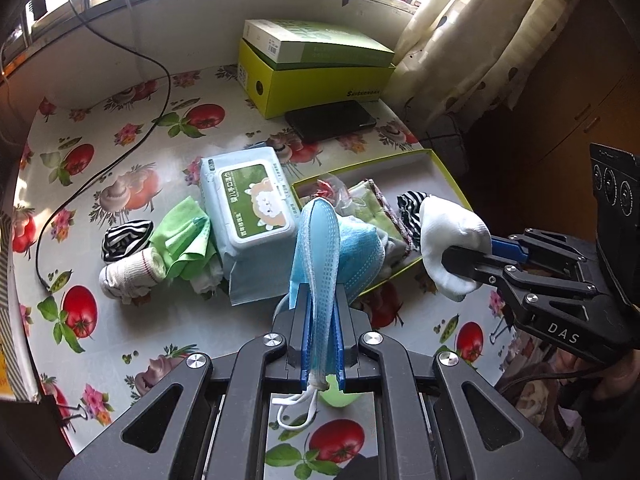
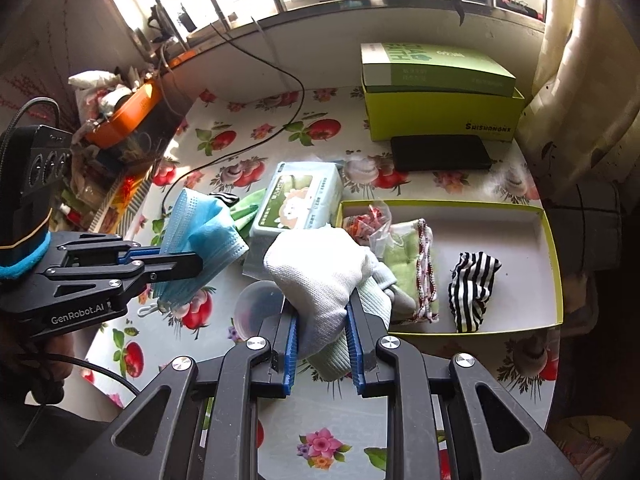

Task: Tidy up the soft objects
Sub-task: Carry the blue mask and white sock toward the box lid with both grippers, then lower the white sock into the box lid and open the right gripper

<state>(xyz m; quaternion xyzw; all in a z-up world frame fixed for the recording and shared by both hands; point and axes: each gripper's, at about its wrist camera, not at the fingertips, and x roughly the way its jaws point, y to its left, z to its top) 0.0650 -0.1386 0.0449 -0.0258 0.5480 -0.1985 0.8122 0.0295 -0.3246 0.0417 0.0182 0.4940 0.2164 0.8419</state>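
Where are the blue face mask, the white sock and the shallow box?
blue face mask (image 1: 320, 240), left wrist view, pleated body.
white sock (image 2: 320, 268), right wrist view, bunched middle.
shallow box (image 2: 554, 256), right wrist view, right rim.

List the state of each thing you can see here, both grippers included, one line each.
Left gripper: shut on a blue pleated face mask, lifted.
Right gripper: shut on a white knit sock, lifted.
Shallow yellow-green cardboard tray: open, holding a striped black-and-white sock and a green cloth.
Pale blue wet wipes pack: lid closed.
Yellow-green box: closed, green-and-white carton on top.
Black phone: screen dark, lying flat.
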